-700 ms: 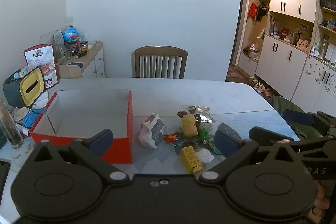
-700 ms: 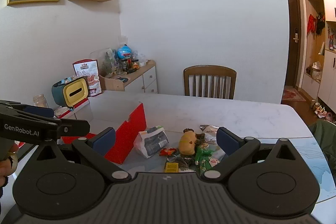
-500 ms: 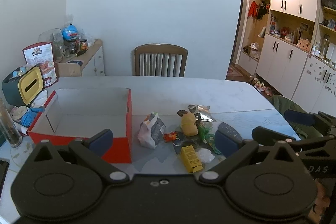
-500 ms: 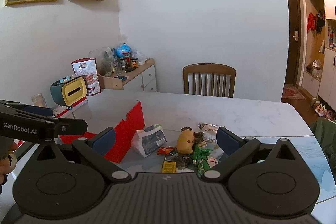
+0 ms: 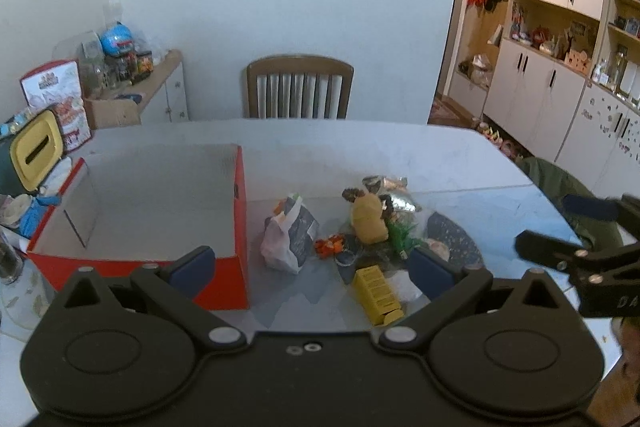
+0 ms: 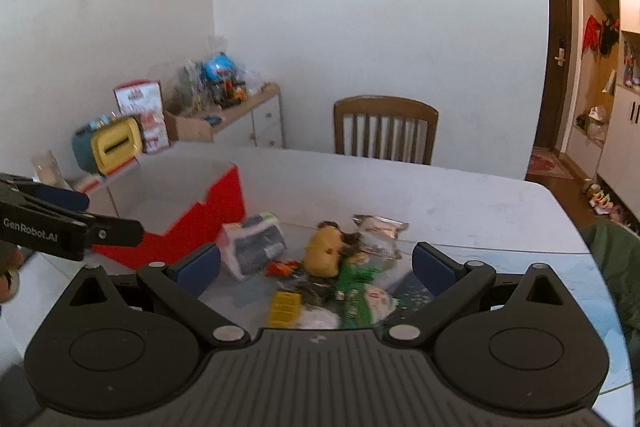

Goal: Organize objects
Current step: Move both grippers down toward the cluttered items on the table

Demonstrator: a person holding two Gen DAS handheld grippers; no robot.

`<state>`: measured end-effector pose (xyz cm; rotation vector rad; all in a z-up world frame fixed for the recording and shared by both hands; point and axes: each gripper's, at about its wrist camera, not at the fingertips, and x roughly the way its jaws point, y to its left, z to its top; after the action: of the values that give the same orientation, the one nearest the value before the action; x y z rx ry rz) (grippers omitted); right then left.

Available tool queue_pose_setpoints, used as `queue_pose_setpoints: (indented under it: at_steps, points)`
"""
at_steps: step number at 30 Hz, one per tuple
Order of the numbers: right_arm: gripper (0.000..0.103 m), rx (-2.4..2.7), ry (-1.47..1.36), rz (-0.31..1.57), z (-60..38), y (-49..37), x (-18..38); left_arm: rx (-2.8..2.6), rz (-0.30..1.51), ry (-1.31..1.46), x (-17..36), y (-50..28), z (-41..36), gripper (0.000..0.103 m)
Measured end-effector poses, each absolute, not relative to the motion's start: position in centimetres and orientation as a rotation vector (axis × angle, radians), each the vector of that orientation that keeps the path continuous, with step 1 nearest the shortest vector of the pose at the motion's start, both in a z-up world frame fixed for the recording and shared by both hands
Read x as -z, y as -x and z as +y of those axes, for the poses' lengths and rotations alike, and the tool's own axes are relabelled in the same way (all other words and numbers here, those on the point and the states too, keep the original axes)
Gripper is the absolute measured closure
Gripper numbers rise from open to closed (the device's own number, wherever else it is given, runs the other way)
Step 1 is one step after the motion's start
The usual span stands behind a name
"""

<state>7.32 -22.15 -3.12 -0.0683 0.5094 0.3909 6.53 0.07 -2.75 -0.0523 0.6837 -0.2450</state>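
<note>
Both the left gripper (image 5: 310,269) and right gripper (image 6: 316,269) hovered wide apart, empty, above the table (image 5: 360,147); only the left view showed the red box (image 5: 238,211) floor.

Red box (image 5: 240,211) sits open & empty on my table (image 5: 360,147), left side. Just right of it: white-and-dark bag (image 5: 290,239), small orange bit (image 5: 330,245), yellow plush (image 5: 368,219) upright, silver packet (image 5: 394,193) behind, green pkg (image 6: 354,287), yellow carton (image 5: 376,293) lying flat nearest me.

Both claws nearer the clutter (image 6: 320,267)
</note>
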Motion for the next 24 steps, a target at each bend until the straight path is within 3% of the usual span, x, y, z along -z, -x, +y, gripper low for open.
queue_pose_setpoints:
  at_steps: [11,24]
  points:
    - [0.01,-0.413,0.212,0.694,-20.6,-9.6,10.3,0.371,0.791,-0.003,7.1,-11.7,-3.1,0.001]
    - [0.024,-0.448,0.174,0.861,-18.2,-10.6,15.9,0.43,0.952,-0.124,13.8,-15.0,-7.2,0.006]
